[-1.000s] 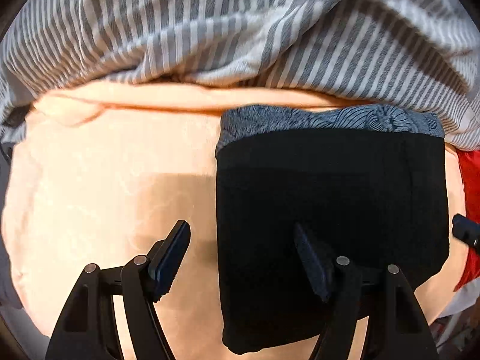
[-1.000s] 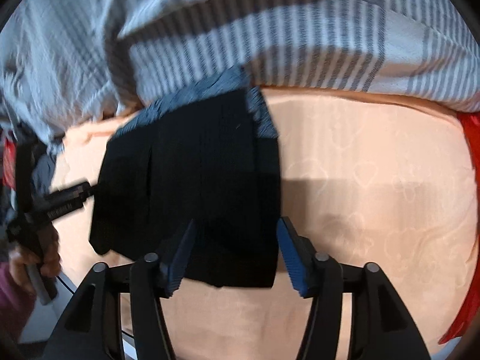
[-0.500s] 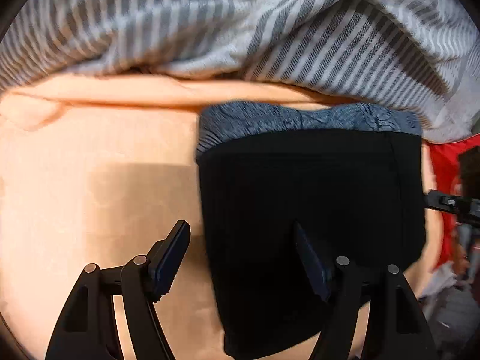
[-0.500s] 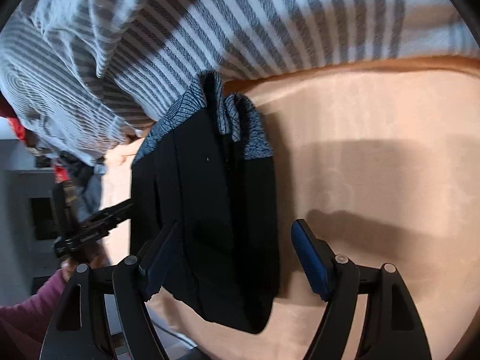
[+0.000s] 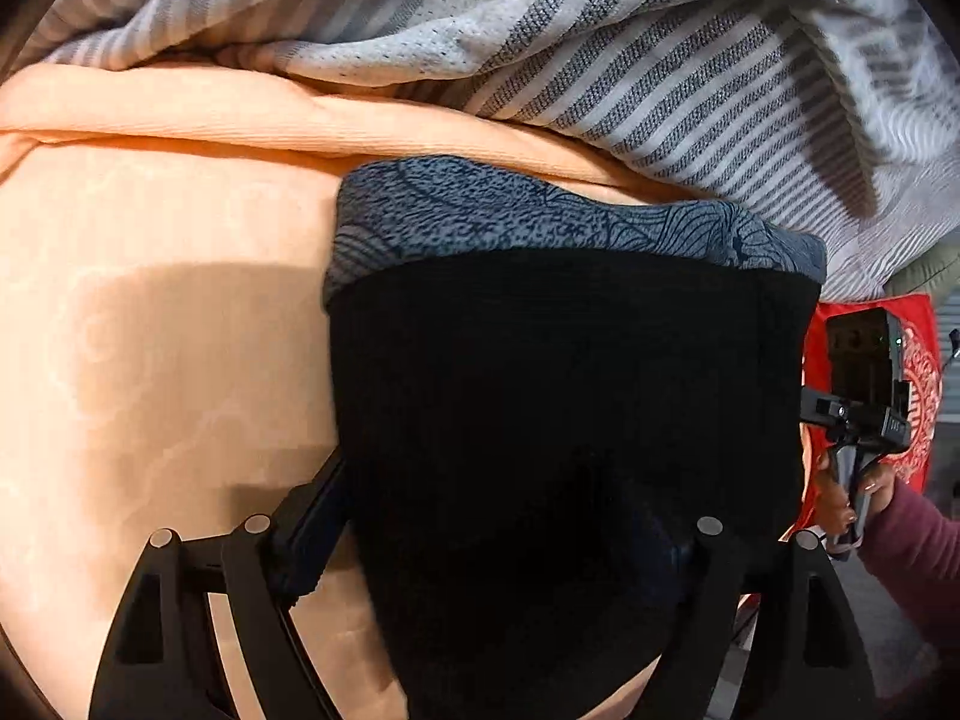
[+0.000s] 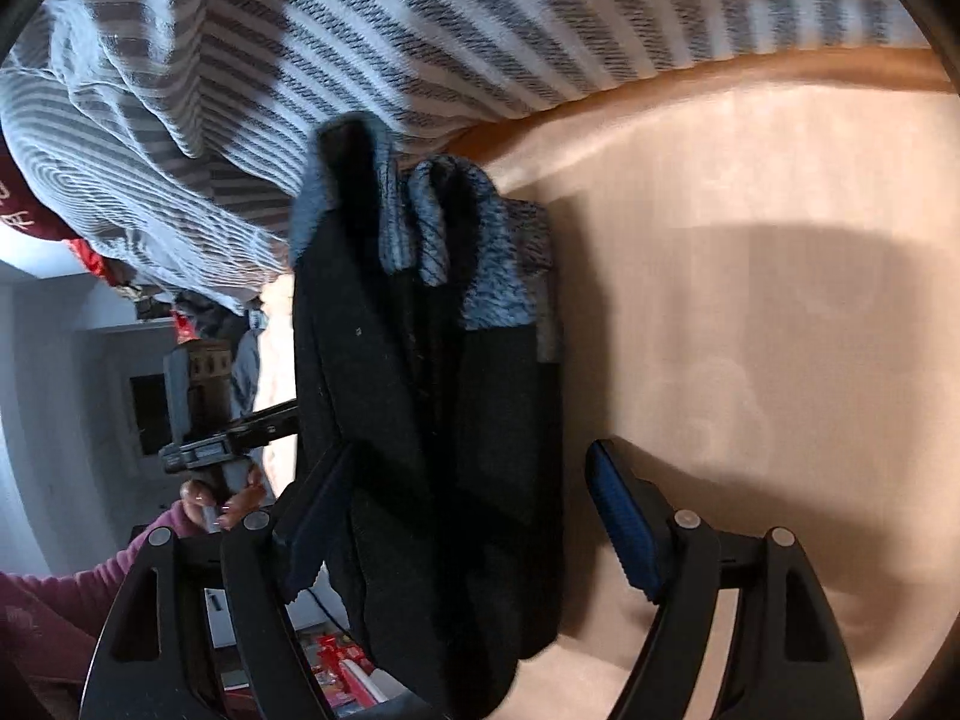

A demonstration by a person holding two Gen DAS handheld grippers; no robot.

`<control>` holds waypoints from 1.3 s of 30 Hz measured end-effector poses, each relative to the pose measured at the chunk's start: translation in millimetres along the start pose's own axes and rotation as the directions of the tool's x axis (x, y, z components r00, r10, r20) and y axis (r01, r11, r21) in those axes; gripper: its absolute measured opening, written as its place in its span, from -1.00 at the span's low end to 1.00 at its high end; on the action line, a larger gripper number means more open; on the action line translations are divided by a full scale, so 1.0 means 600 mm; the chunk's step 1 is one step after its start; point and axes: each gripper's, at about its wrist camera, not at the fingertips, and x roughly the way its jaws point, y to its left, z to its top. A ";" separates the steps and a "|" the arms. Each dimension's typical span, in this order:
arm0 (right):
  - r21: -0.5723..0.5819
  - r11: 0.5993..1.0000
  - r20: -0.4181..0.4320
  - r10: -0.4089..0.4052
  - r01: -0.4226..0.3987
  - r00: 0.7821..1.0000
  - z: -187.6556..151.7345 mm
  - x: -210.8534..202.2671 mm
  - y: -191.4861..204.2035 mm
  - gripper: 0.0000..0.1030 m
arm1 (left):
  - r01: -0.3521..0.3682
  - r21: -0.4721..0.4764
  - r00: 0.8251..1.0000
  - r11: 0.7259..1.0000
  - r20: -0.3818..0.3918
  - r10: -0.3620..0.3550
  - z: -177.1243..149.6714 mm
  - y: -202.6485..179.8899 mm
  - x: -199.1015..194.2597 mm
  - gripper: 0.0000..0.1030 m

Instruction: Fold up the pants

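Here the folded black knit pants [image 5: 570,420], with a mottled blue-grey patterned waistband [image 5: 540,222], lay on the soft peach bedsheet [image 5: 150,330], between the spread, just-opened jaws of the left hand-held gripper [image 5: 498,534] and right hand-held gripper [image 6: 462,516]. Beyond them bunched a grey-striped woven blanket [image 5: 660,60]. Only the right view showed the stacked folds edge-on.

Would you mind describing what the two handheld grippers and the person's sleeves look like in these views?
Both the left gripper and the right gripper have black linkage arms with silver pivot rivets and ridged dark blue finger pads. Seen from the side, each has a black body with a boxy module mounted on top and a grey handle. The sleeve at each wrist is maroon. No cables to the grippers are clearly visible.
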 end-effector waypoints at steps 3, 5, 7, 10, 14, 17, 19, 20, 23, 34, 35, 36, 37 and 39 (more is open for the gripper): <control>0.019 0.999 0.004 0.047 -0.047 0.999 0.010 0.015 -0.001 0.61 | -0.004 -0.025 1.000 1.000 0.013 0.005 0.000 0.004 0.012 0.74; 0.055 0.997 0.009 0.059 -0.060 0.998 0.012 0.025 -0.002 0.61 | -0.028 -0.045 0.999 0.999 0.037 0.030 -0.004 0.001 0.012 0.74; 0.084 0.995 0.014 0.052 -0.053 0.999 0.013 0.025 -0.002 0.53 | -0.062 -0.049 0.996 0.997 0.066 0.065 -0.015 -0.008 0.006 0.71; 0.105 0.993 0.026 0.051 -0.053 0.998 0.003 0.014 -0.001 0.16 | -0.091 -0.035 0.990 0.995 0.108 0.094 -0.027 -0.028 -0.008 0.41; 0.133 0.988 0.058 0.065 -0.073 0.996 -0.013 -0.001 0.007 -0.05 | -0.126 -0.030 0.982 0.992 0.138 0.129 -0.037 -0.051 -0.024 0.18; 0.162 0.981 0.087 0.091 -0.104 0.992 -0.025 -0.009 0.011 -0.10 | -0.140 -0.033 0.976 0.990 0.162 0.143 -0.046 -0.067 -0.045 0.09; 0.169 0.978 0.094 0.107 -0.121 0.990 -0.034 -0.017 0.014 -0.11 | -0.137 -0.037 0.975 0.990 0.173 0.142 -0.037 -0.087 -0.063 0.06; 0.169 0.977 0.094 0.115 -0.130 0.989 -0.040 -0.022 0.015 -0.11 | -0.138 -0.037 0.974 0.990 0.175 0.142 -0.042 -0.093 -0.071 0.06; 0.167 0.976 0.095 0.128 -0.142 0.987 -0.060 -0.040 0.021 -0.11 | -0.148 -0.020 0.973 0.989 0.178 0.150 -0.061 -0.113 -0.090 0.06; 0.159 0.974 0.104 0.146 -0.161 0.984 -0.158 -0.114 0.025 -0.11 | -0.183 -0.004 0.967 0.983 0.181 0.180 -0.160 -0.198 -0.094 0.06; 0.163 0.974 0.097 0.145 -0.160 0.985 -0.171 -0.117 0.020 -0.11 | -0.187 -0.007 0.966 0.982 0.179 0.185 -0.172 -0.205 -0.090 0.06; 0.164 0.974 0.091 0.143 -0.157 0.985 -0.178 -0.118 0.018 -0.11 | -0.191 -0.009 0.966 0.982 0.177 0.189 -0.181 -0.209 -0.086 0.06; 0.167 0.974 0.088 0.140 -0.154 0.986 -0.186 -0.116 0.016 -0.11 | -0.198 -0.013 0.966 0.980 0.169 0.197 -0.193 -0.211 -0.080 0.06; 0.179 0.972 0.083 0.137 -0.150 0.987 -0.201 -0.111 0.005 -0.11 | -0.211 -0.016 0.965 0.977 0.158 0.211 -0.204 -0.211 -0.068 0.06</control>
